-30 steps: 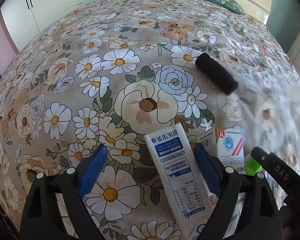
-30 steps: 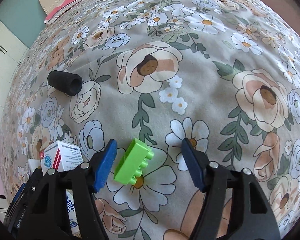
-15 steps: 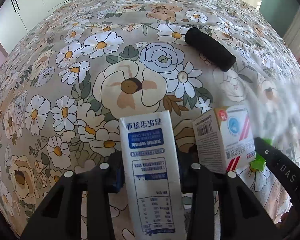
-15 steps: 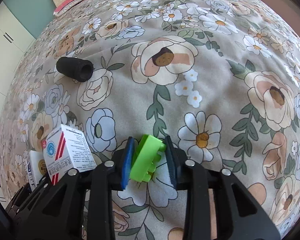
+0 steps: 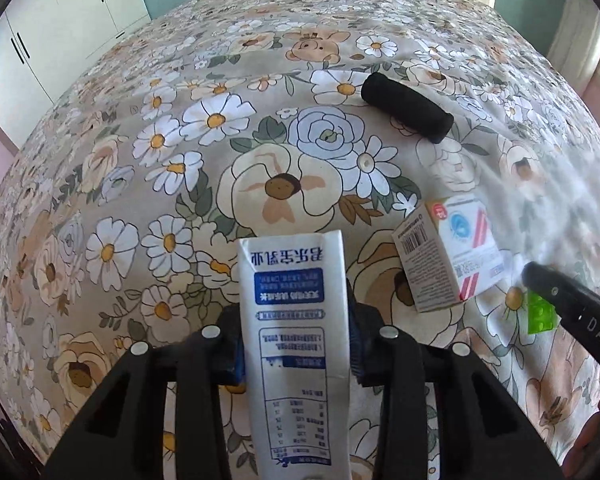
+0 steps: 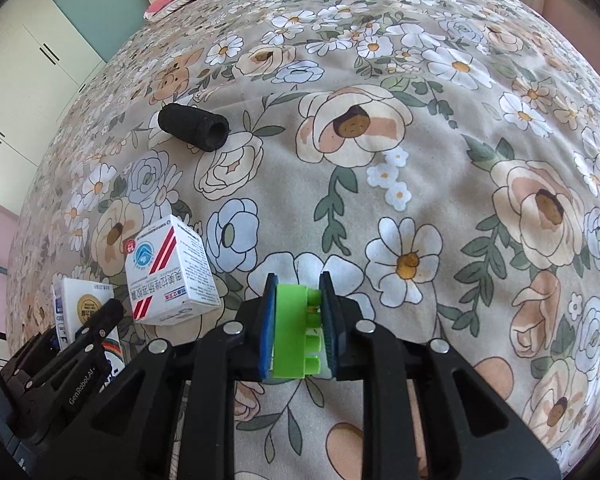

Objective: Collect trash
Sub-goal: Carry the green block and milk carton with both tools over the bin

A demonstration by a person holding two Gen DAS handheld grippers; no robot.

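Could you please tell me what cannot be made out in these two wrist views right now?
- Milk carton, left wrist view: lower end cut off by the frame edge.
- Green brick, left wrist view: mostly hidden behind the right claw.
- Medicine box, both views: small print too small to read.

both tools closed: left tool (image 5: 294, 344) clamps milk carton (image 5: 294, 320), right tool (image 6: 298, 320) green brick (image 6: 296, 320).

Both tools point steeply down. The left tool (image 5: 296, 344) has its jaws closed flat against the two sides of a carton (image 5: 294, 336). The right tool (image 6: 298, 320) has just clamped, blue pads pinching a brick (image 6: 294, 328).
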